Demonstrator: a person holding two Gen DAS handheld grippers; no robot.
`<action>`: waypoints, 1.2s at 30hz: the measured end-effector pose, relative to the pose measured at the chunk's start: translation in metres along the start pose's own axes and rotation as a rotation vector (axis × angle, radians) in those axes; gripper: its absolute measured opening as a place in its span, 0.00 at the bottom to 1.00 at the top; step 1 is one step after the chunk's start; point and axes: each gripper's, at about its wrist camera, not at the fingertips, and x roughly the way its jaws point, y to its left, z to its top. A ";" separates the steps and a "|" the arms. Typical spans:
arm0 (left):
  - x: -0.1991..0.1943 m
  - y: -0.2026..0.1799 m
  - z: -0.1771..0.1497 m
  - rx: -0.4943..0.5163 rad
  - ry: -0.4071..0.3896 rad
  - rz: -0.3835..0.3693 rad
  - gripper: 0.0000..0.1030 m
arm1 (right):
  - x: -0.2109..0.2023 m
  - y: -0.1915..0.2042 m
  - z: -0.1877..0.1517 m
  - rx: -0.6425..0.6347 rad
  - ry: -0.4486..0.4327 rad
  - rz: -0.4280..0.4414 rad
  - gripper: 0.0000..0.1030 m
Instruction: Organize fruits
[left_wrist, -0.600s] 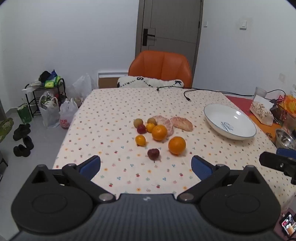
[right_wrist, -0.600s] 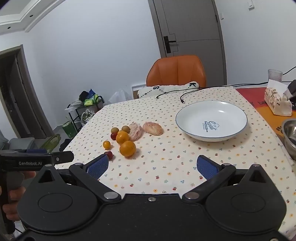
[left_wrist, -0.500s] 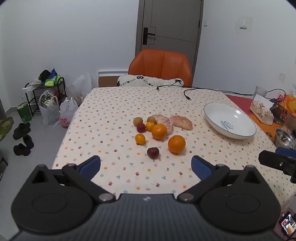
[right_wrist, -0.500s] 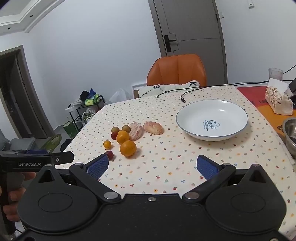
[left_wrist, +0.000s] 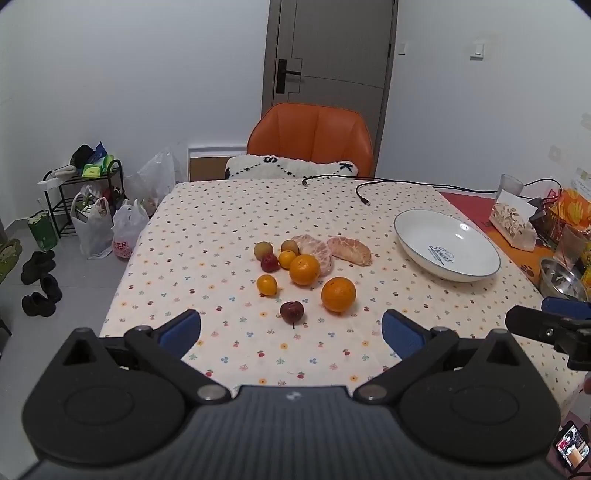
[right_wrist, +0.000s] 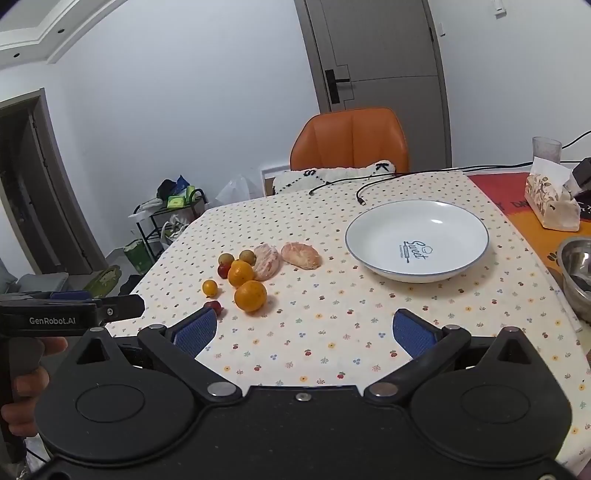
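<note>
I hold my left gripper (left_wrist: 291, 325) and right gripper (right_wrist: 301, 328) wide and empty, low over the near table edge. The loose fruit cluster (left_wrist: 303, 267) lies at twelve o'clock; the empty white plate (right_wrist: 417, 273), at two, looks meant for it.

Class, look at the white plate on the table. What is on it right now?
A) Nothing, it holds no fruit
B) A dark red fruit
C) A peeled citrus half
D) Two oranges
A: the white plate shows only its printed logo, while the oranges, the peeled citrus halves and the dark red fruit all lie on the tablecloth beside it.
</note>
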 end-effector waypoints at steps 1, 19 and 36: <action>-0.001 -0.001 0.001 0.001 -0.002 0.001 1.00 | 0.000 0.000 0.000 0.002 -0.002 -0.002 1.00; -0.011 0.007 0.001 0.003 -0.015 0.007 1.00 | -0.004 0.003 0.004 -0.008 -0.003 0.009 1.00; -0.012 0.006 0.005 -0.001 -0.018 -0.004 1.00 | -0.005 0.010 0.008 -0.028 0.006 0.005 1.00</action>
